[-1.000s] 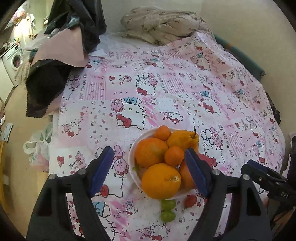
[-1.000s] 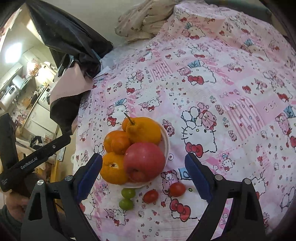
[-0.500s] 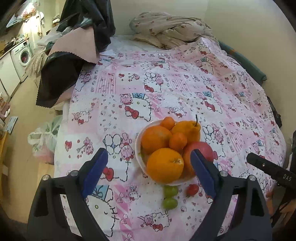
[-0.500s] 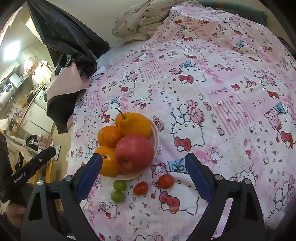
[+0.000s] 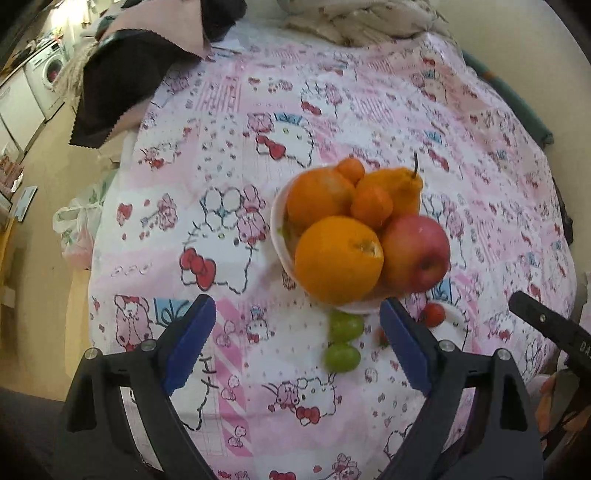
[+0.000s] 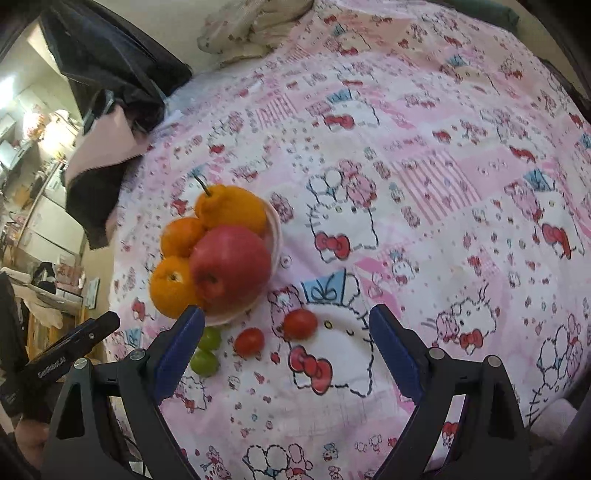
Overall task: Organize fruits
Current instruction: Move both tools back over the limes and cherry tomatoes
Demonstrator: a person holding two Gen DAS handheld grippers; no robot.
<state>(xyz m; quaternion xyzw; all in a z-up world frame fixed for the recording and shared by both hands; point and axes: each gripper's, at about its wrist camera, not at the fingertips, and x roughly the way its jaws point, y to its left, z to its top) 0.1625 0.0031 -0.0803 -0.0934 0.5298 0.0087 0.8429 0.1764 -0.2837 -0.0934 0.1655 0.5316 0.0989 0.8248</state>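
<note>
Left gripper (image 5: pixel 297 332): fingers spread wide, nothing between them; it hangs above the tabletop short of the bowl, blue pads facing inward.
Bowl (image 5: pixel 277 236): white, at the 12 o'clock side of the left gripper's gap, set on the tabletop and heaped with fruit.
Oranges: a large orange (image 5: pixel 338 254) sits at the bowl's near edge; a second one (image 5: pixel 317 197) lies behind it at 11 o'clock.
Tangerines: one small tangerine (image 5: pixel 371 206) rests on top of the pile, another (image 5: pixel 351 170) at the far rim.
Pear-shaped citrus (image 5: pixel 399 188): orange-yellow, with a dark stem, at the far right of the heap.
Apple (image 5: pixel 415 251): red, touching the large orange on its right side.
Green grapes (image 5: pixel 343 341): two, one behind the other, on the cloth just outside the bowl's near rim, between the left gripper's fingers.
Cherry tomatoes: one (image 6: pixel 249 341) lies near the grapes, the other (image 6: pixel 300 324) at its 1 o'clock; both are loose on the cloth, apart from the bowl.
Right gripper (image 6: pixel 286 341): fingers wide apart and holding nothing; both tomatoes lie in the gap ahead of it.
Tabletop (image 6: pixel 424 155): covered by a pink cartoon-cat cloth.
Background: dark fabric (image 5: pixel 122 88) hangs at 10 o'clock, a crumpled floral blanket (image 5: pixel 362 22) at 12 o'clock.
</note>
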